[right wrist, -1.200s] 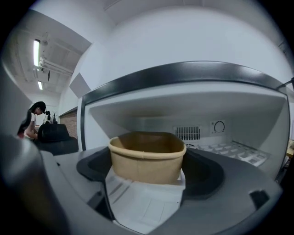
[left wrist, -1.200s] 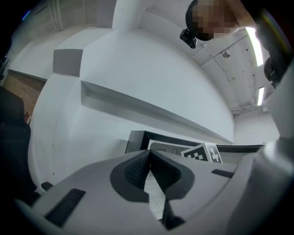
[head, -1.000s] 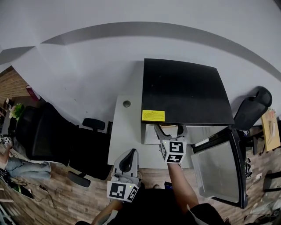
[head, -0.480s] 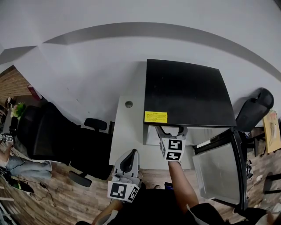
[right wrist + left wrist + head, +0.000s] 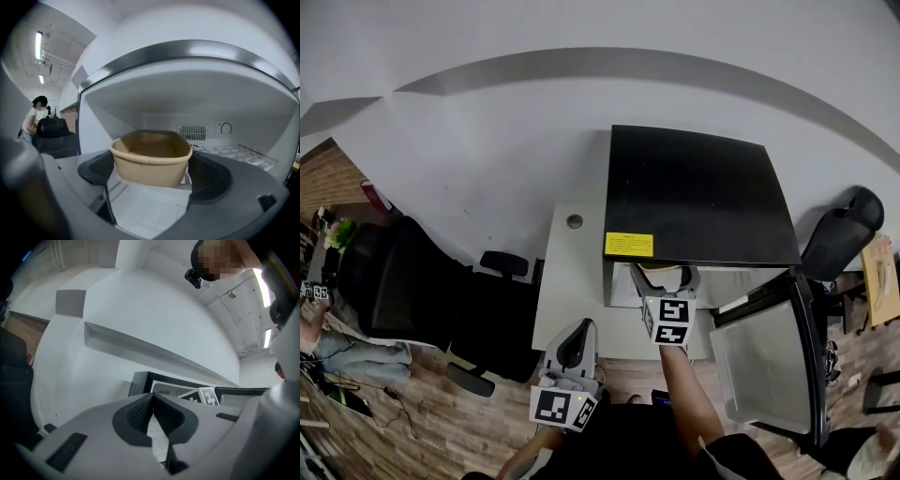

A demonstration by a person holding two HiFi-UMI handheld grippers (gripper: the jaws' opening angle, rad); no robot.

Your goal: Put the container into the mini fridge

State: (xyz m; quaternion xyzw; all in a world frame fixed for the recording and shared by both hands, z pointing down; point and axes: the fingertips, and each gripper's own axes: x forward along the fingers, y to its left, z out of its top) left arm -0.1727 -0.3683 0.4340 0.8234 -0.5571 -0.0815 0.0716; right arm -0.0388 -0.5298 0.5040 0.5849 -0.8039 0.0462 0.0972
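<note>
The black mini fridge stands on the white table, its door swung open to the right. A tan bowl-like container sits between the jaws of my right gripper, which is shut on its sides. It is held upright at the mouth of the white fridge interior, above the shelf floor. In the head view, my right gripper reaches under the fridge's top edge, with the container just showing. My left gripper hangs low at the table's front, shut and empty, seen with jaws together.
The white table extends left of the fridge, with a small round hole in it. Black office chairs stand at the left and at the far right. A person stands in the background at the left.
Hardly anything differs: my right gripper stays at the fridge opening with the container, and the left gripper has not moved.
</note>
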